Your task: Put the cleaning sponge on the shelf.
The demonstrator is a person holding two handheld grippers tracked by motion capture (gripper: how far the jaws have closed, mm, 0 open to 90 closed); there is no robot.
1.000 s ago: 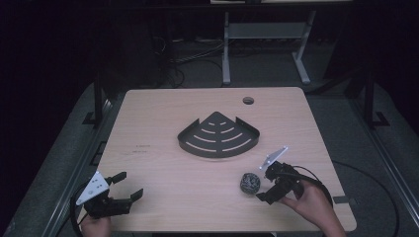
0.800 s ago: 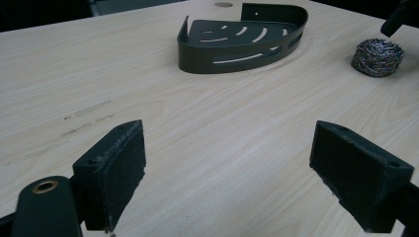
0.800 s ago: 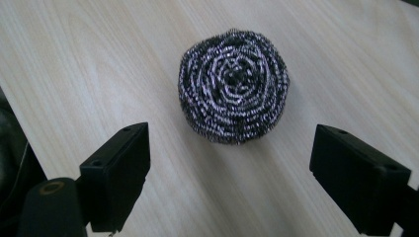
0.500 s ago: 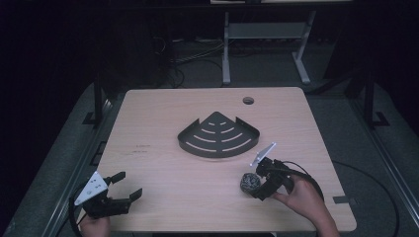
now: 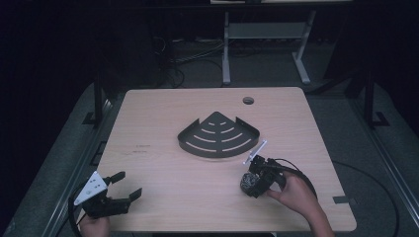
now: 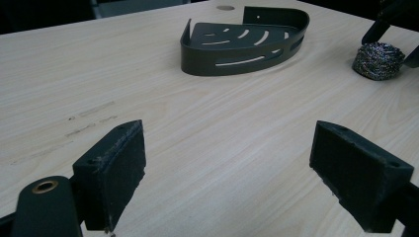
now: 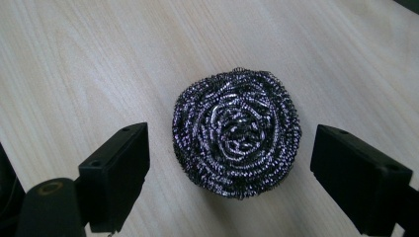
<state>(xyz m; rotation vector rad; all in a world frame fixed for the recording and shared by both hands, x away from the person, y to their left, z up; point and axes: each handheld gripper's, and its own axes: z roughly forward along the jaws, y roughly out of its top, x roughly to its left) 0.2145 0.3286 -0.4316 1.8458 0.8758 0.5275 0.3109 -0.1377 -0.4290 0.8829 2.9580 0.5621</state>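
Note:
A round steel-wool scourer [image 7: 236, 133] lies on the wooden table [image 5: 163, 113], right of centre near the front [image 5: 248, 183]. My right gripper [image 7: 230, 180] is open, its jaws on either side of the scourer without touching it; in the high view it [image 5: 253, 181] hovers right over the scourer. A black corner shelf basket [image 5: 218, 136] sits at the table's middle, empty. My left gripper [image 5: 126, 186] stands open at the front left corner, nothing between its jaws [image 6: 227, 173]. From there the basket [image 6: 242, 42] and scourer [image 6: 378, 60] show farther off.
A round cable hole [image 5: 248, 100] is in the table near the back edge. A faint printed mark [image 5: 143, 149] lies left of the basket. A metal frame stand [image 5: 264, 34] is on the floor behind the table. Cables trail off the table's right side [image 5: 375, 182].
My right gripper has moved left and down over the scourer, so the scourer now lies between its open jaws. The left gripper has stayed put.

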